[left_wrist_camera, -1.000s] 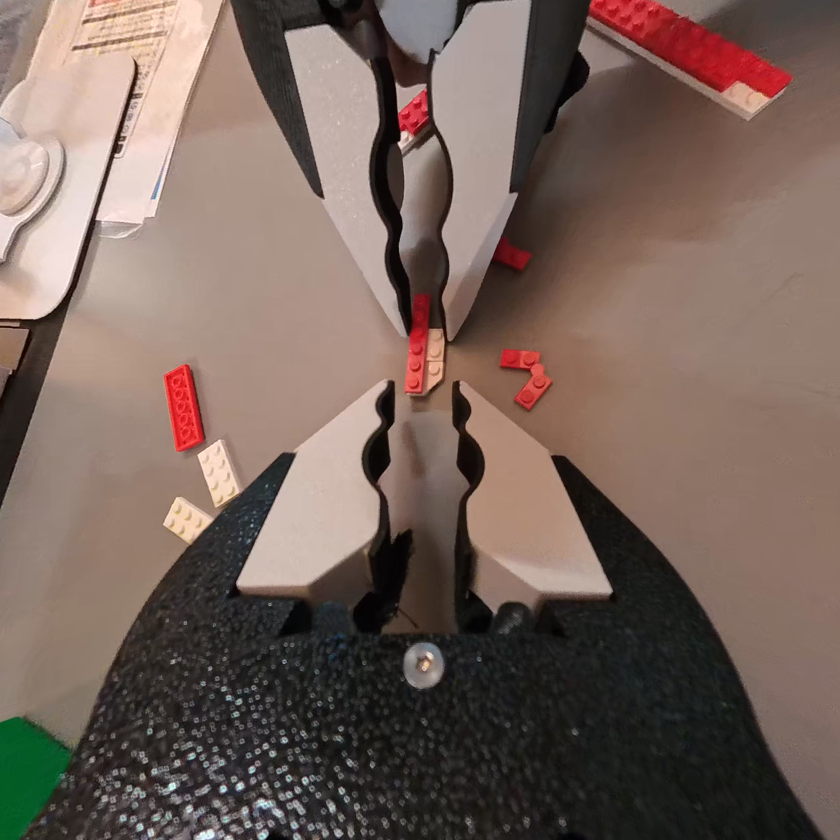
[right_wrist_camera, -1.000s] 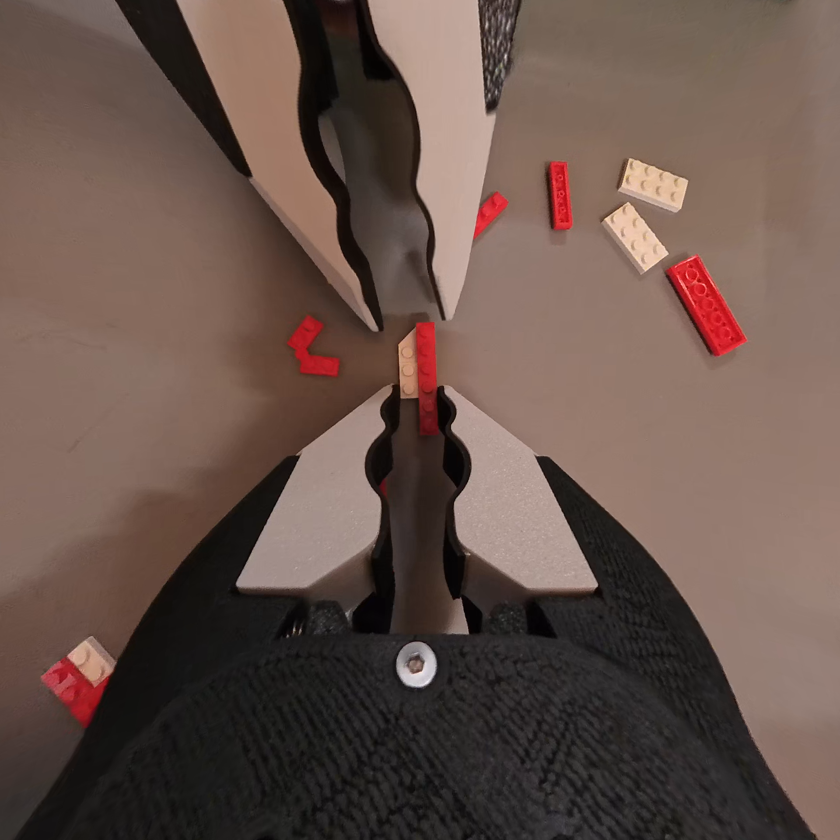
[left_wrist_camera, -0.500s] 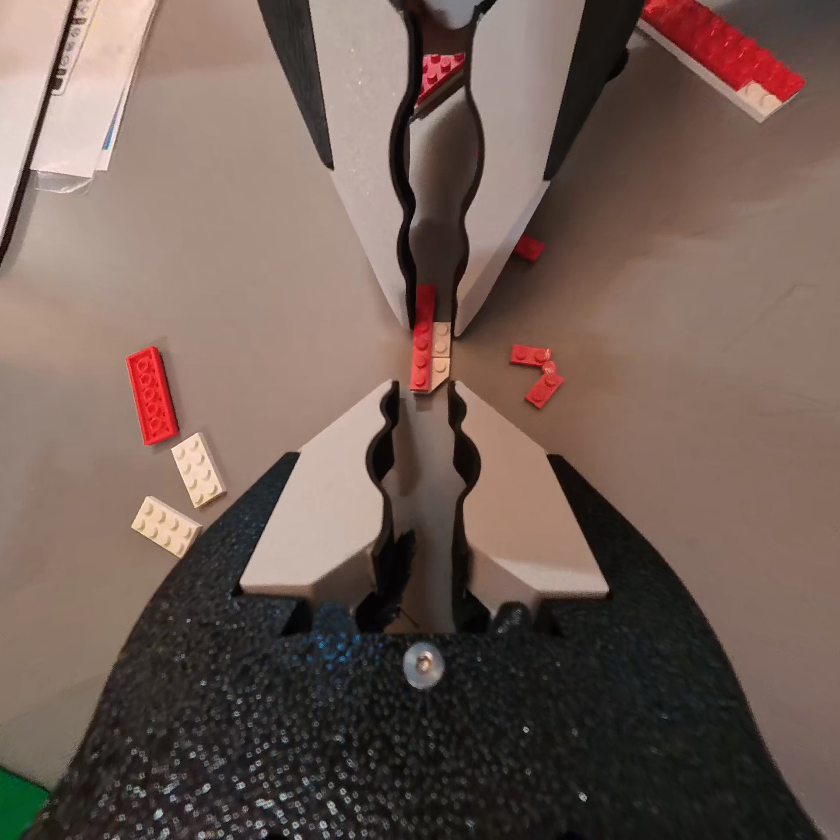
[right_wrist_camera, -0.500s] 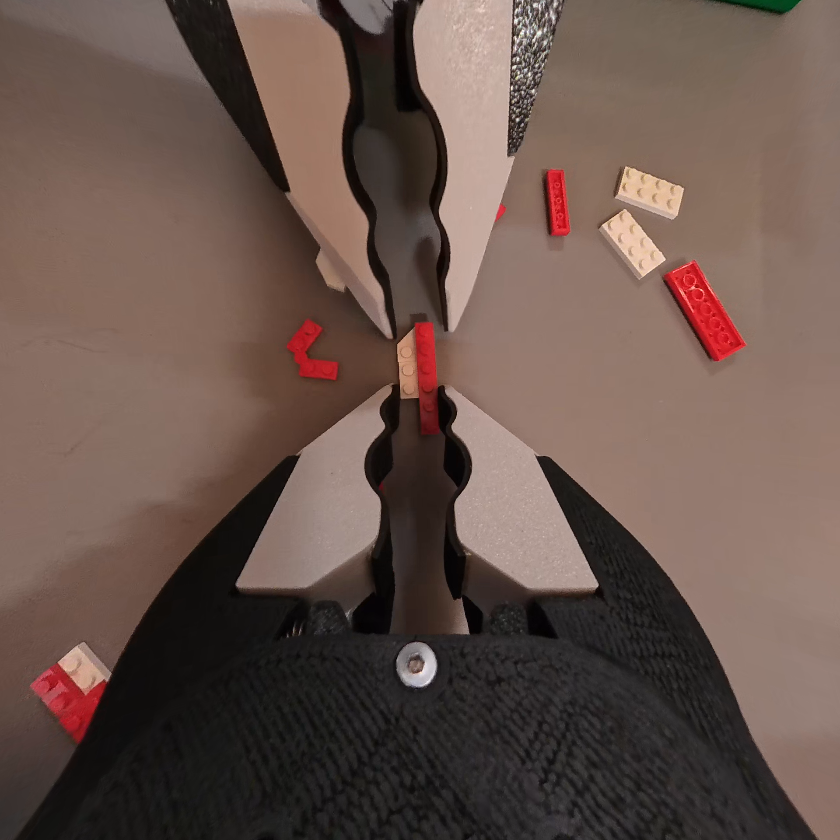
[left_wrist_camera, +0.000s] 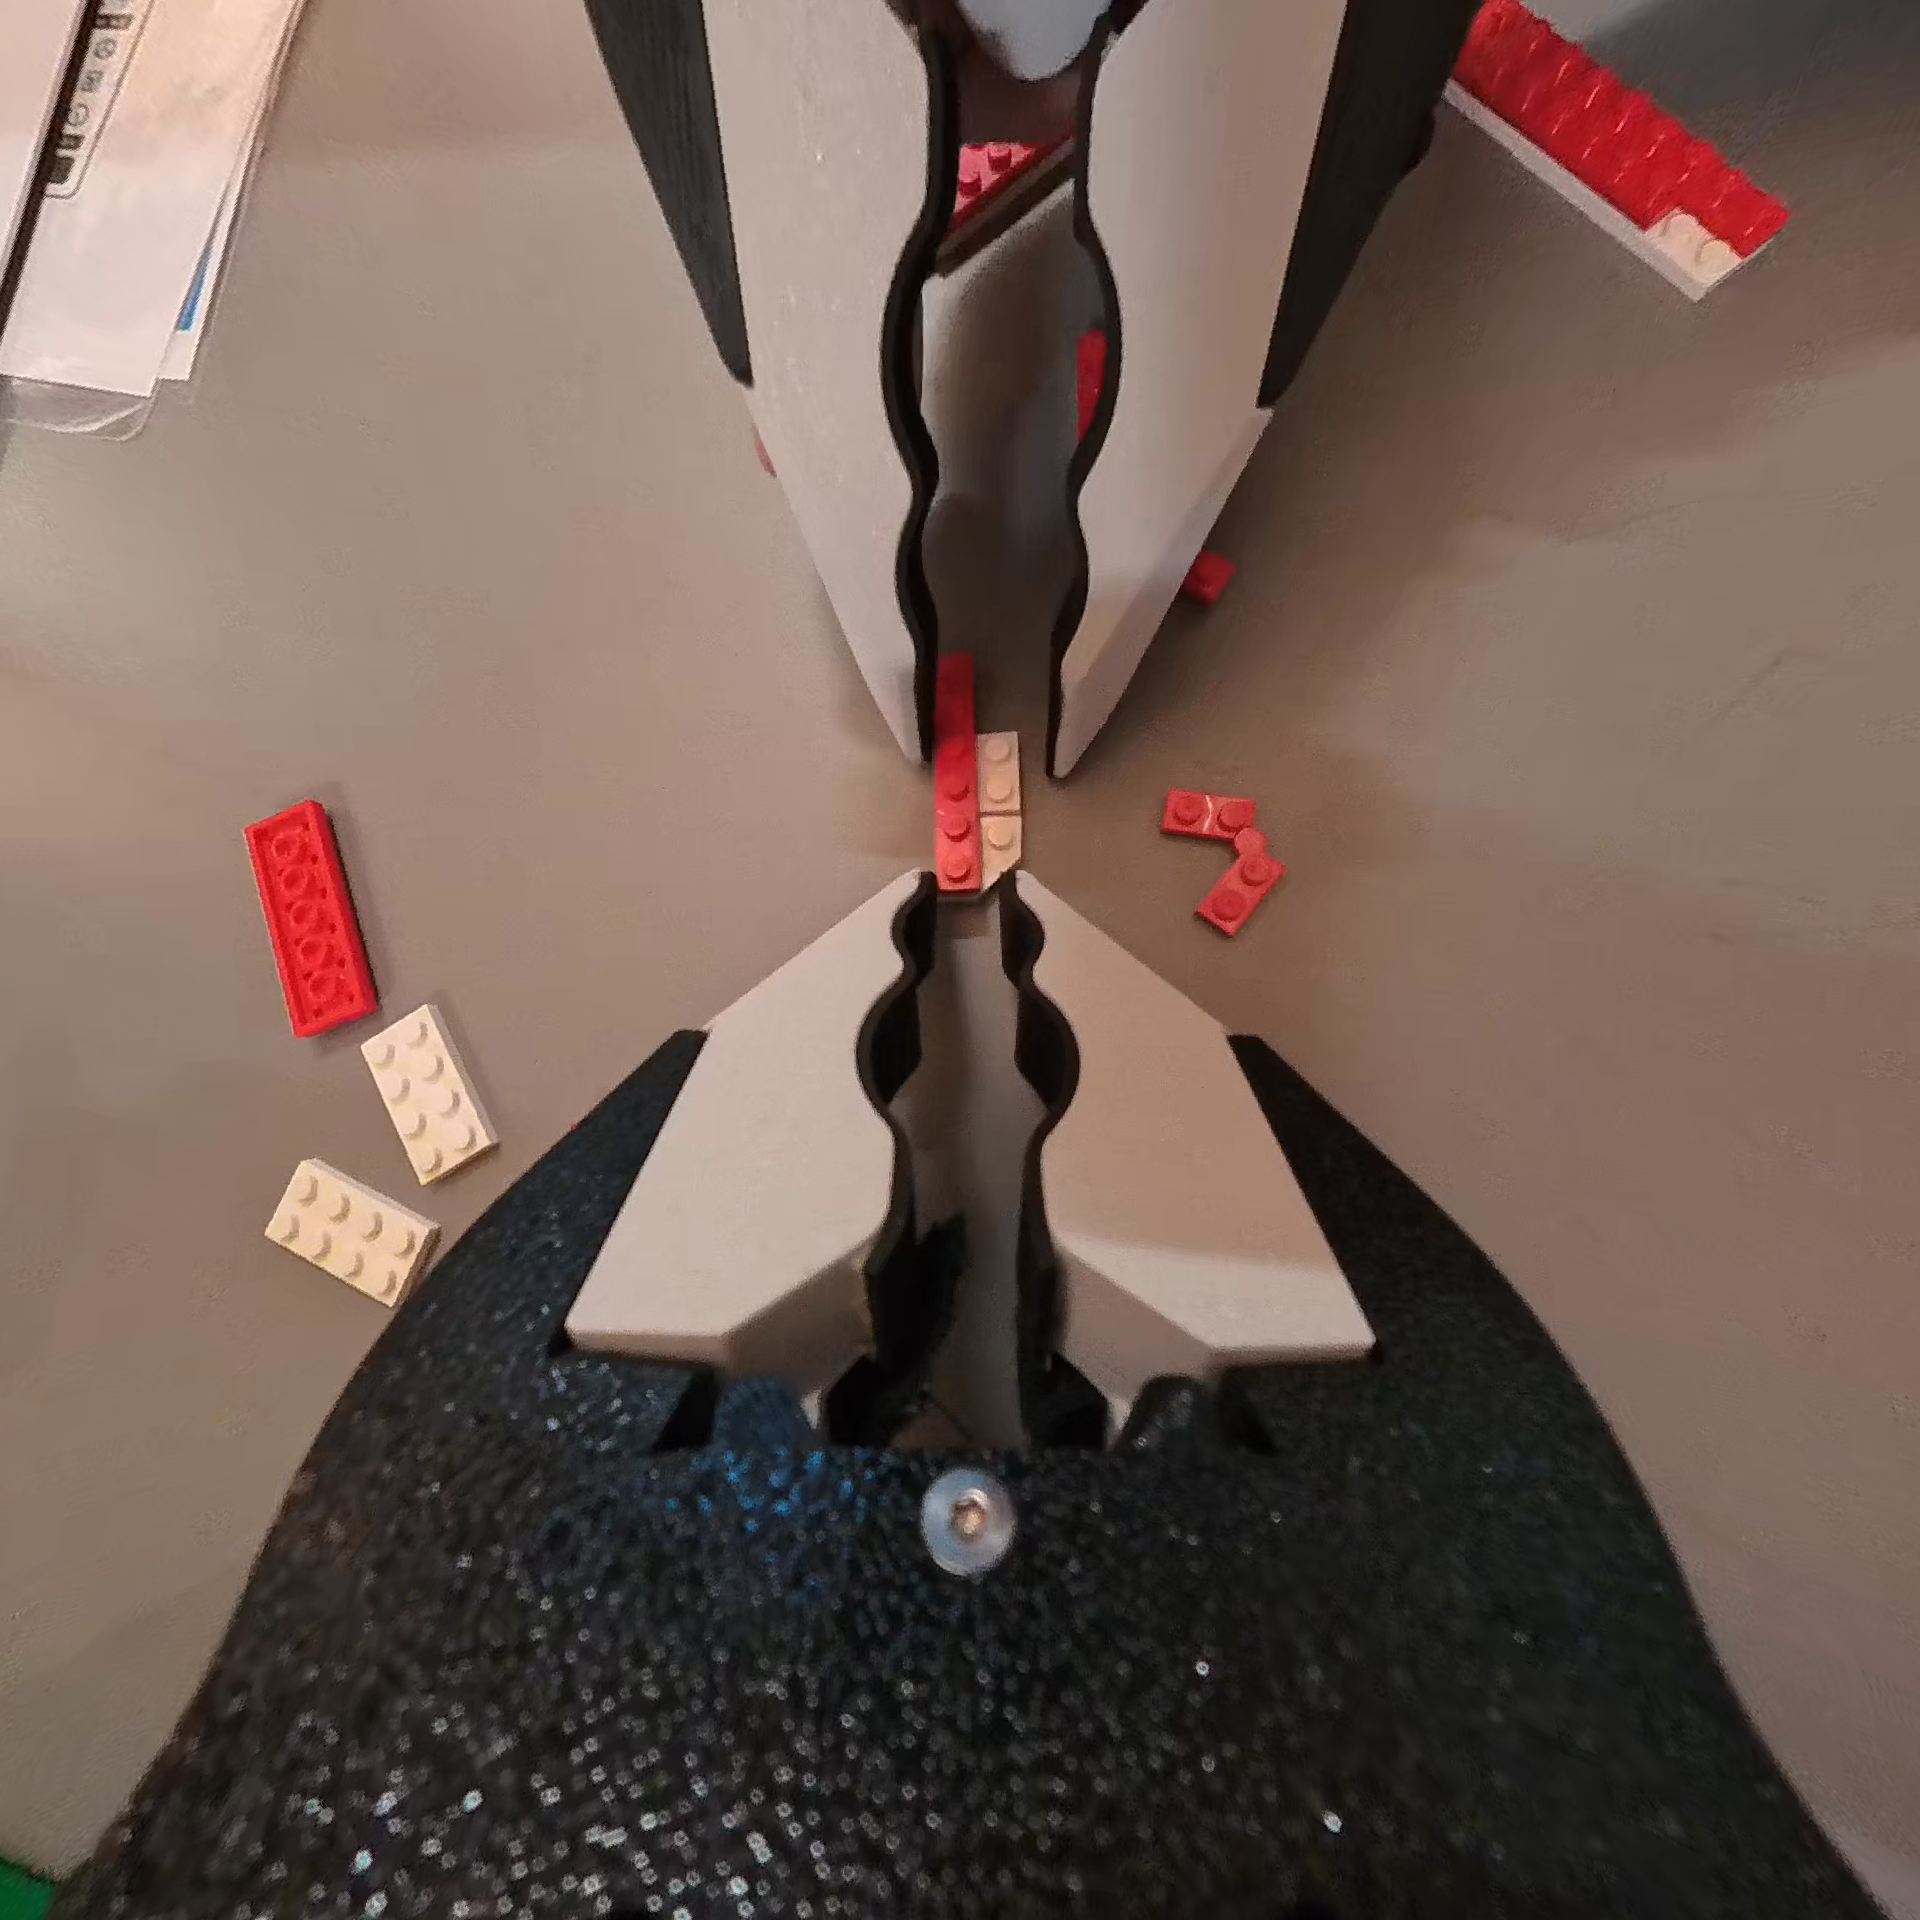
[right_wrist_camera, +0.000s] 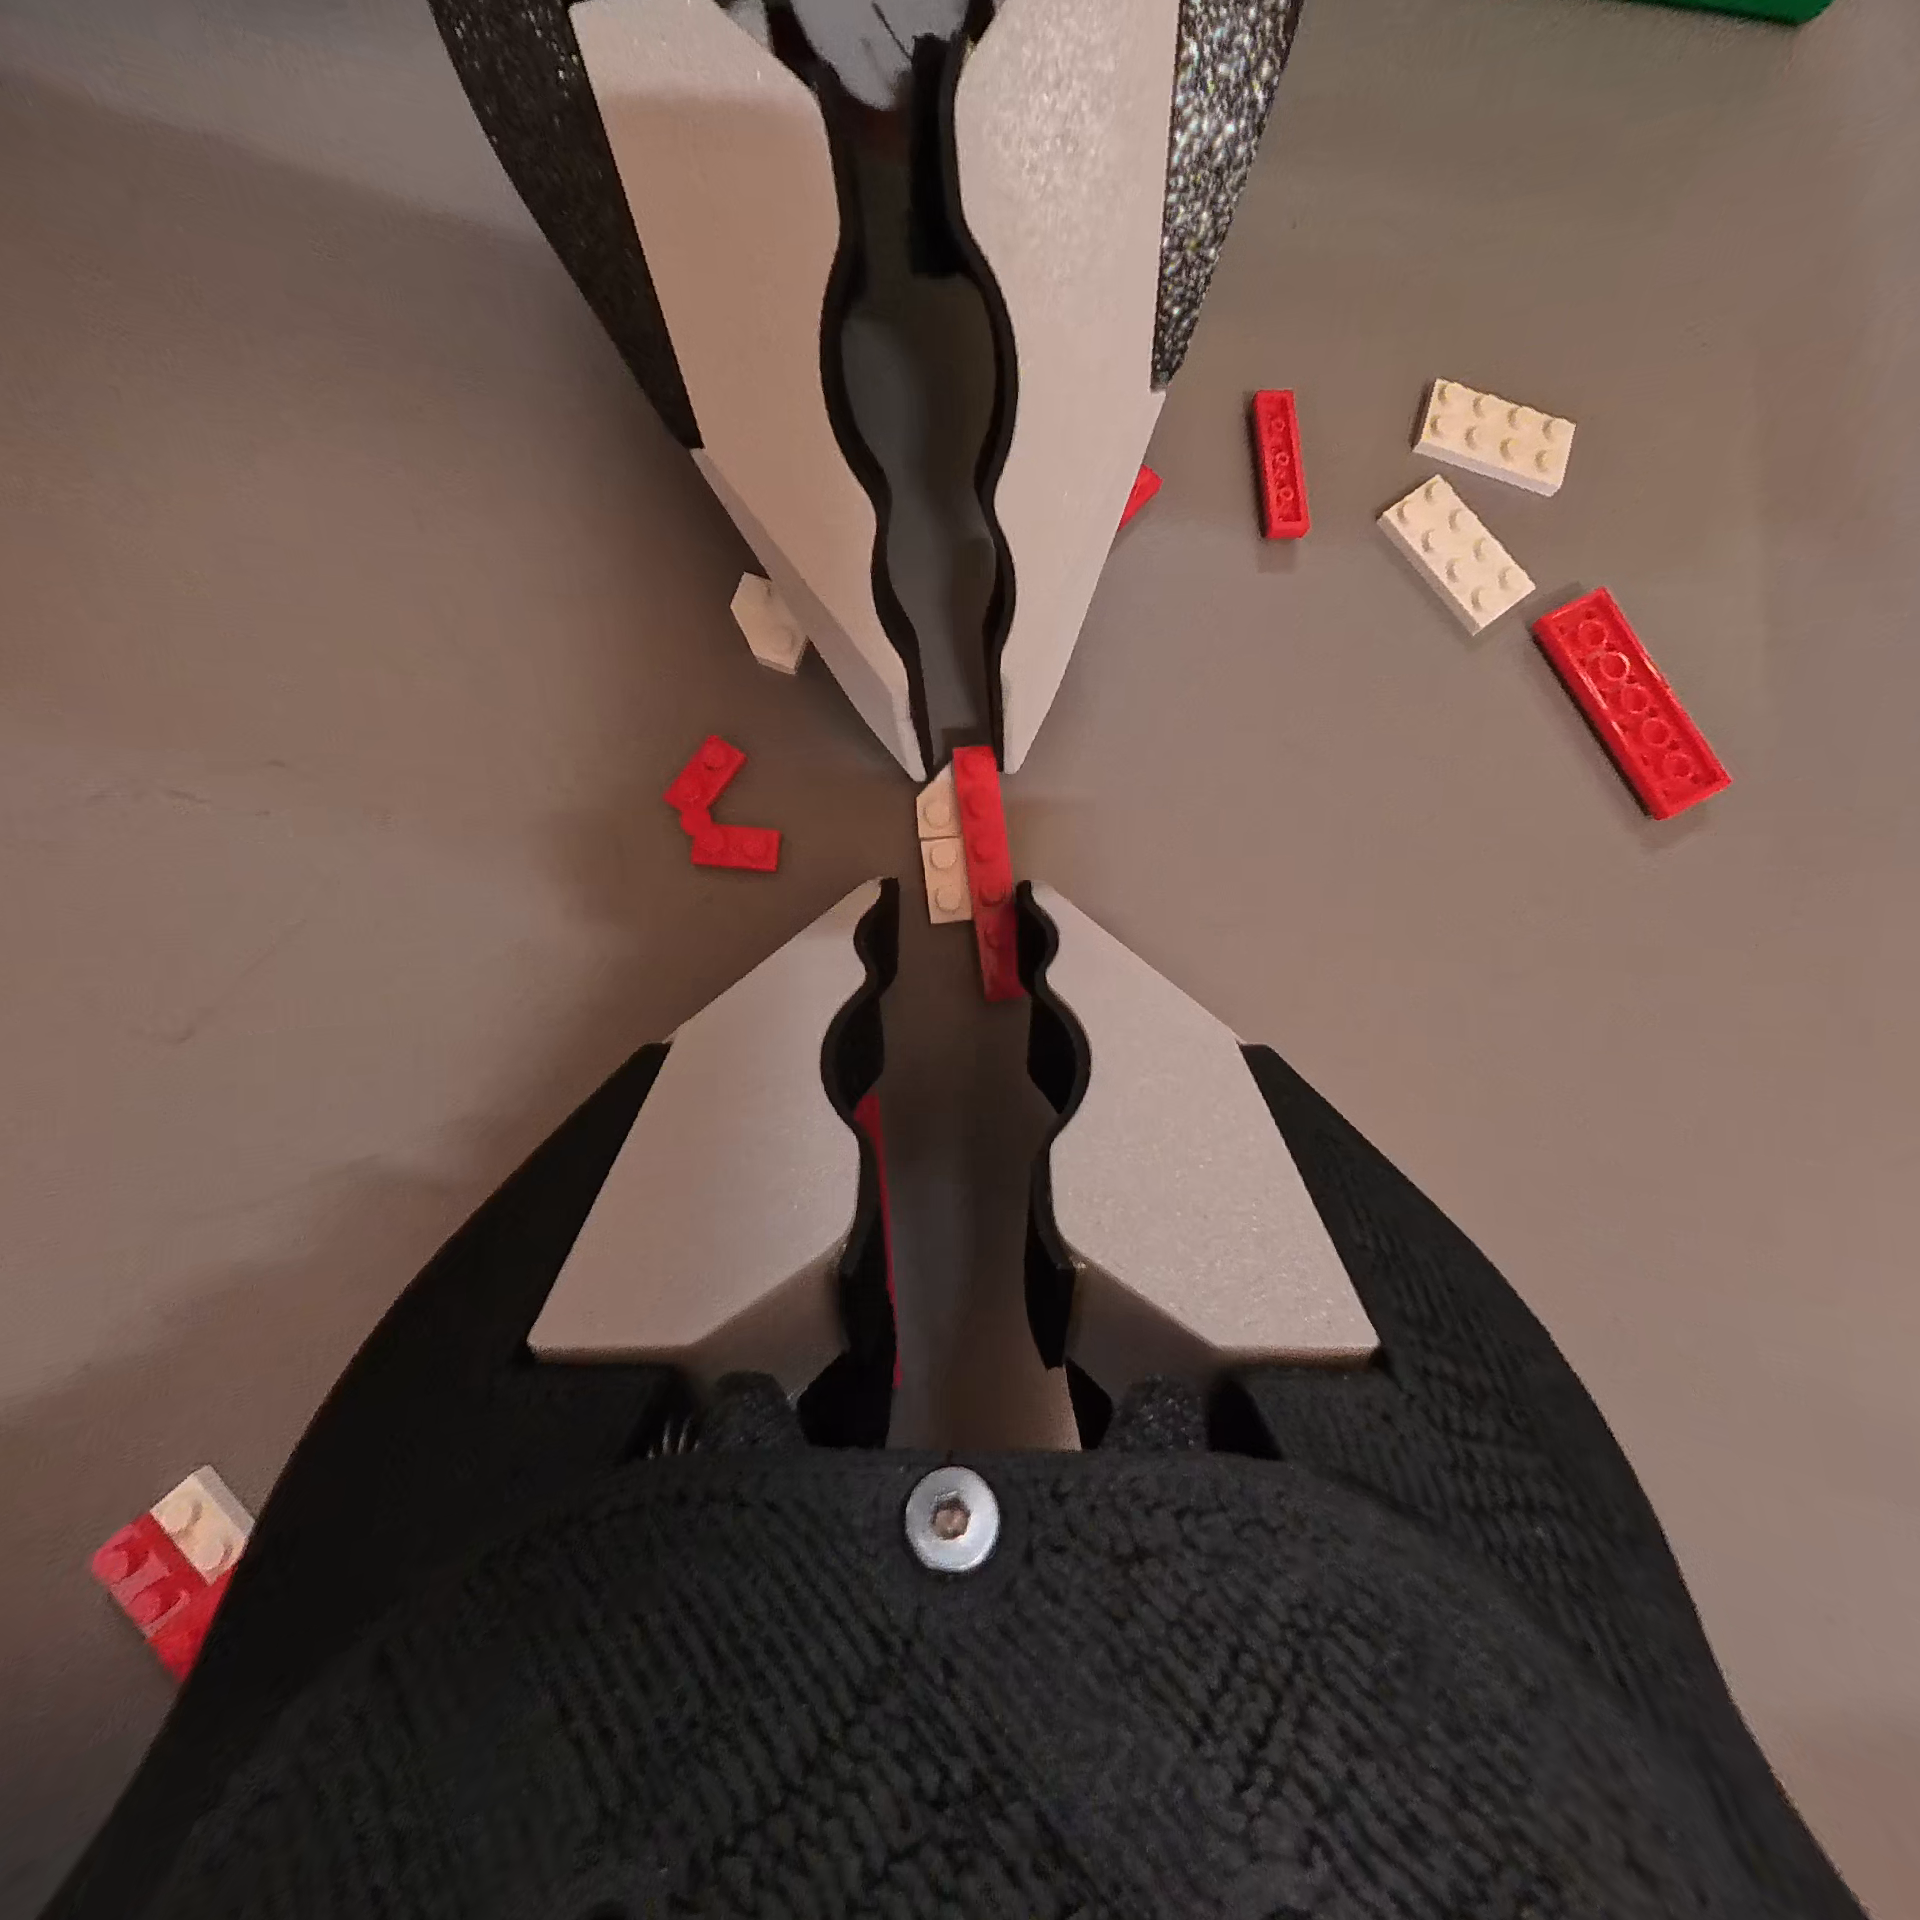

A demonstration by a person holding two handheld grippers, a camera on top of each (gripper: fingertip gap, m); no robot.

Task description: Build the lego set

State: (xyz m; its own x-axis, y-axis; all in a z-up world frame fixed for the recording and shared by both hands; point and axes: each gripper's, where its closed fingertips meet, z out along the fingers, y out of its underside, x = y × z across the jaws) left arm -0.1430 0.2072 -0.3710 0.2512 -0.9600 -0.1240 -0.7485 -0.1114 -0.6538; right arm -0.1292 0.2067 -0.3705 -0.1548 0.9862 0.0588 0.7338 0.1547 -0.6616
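Note:
A small assembly of a red strip plate and white plates [left_wrist_camera: 975, 810] lies on the grey table between the two grippers, which face each other tip to tip. My left gripper [left_wrist_camera: 969, 885] has its tips closed narrowly on the assembly's near end. My right gripper [right_wrist_camera: 956, 894] stands slightly apart around the other end [right_wrist_camera: 966, 852]. There the red strip lies against one finger, with a small gap on the white side. In the right wrist view the left gripper [right_wrist_camera: 961, 769] pinches the far tip of the red strip.
A red 2x6 plate [left_wrist_camera: 310, 920] and two white 2x4 plates [left_wrist_camera: 428, 1093] lie to one side. Two small red plates [left_wrist_camera: 1224, 857] lie close by the assembly. A long red and white build [left_wrist_camera: 1621, 145], papers [left_wrist_camera: 135, 177], a red strip [right_wrist_camera: 1280, 462] and a green baseplate [right_wrist_camera: 1714, 8] lie further off. My left and right fingertips are right by each other. Both grippers' tips are roughly 12 cm from the red 2x6 plate [left_wrist_camera: 310, 920]. My right wrist view [right_wrist_camera: 1626, 696] looks at it from another angle.
The left gripper's fingers have narrowed onto the near end of the assembly. The right gripper's gap is about the same. The assembly has stayed in place.

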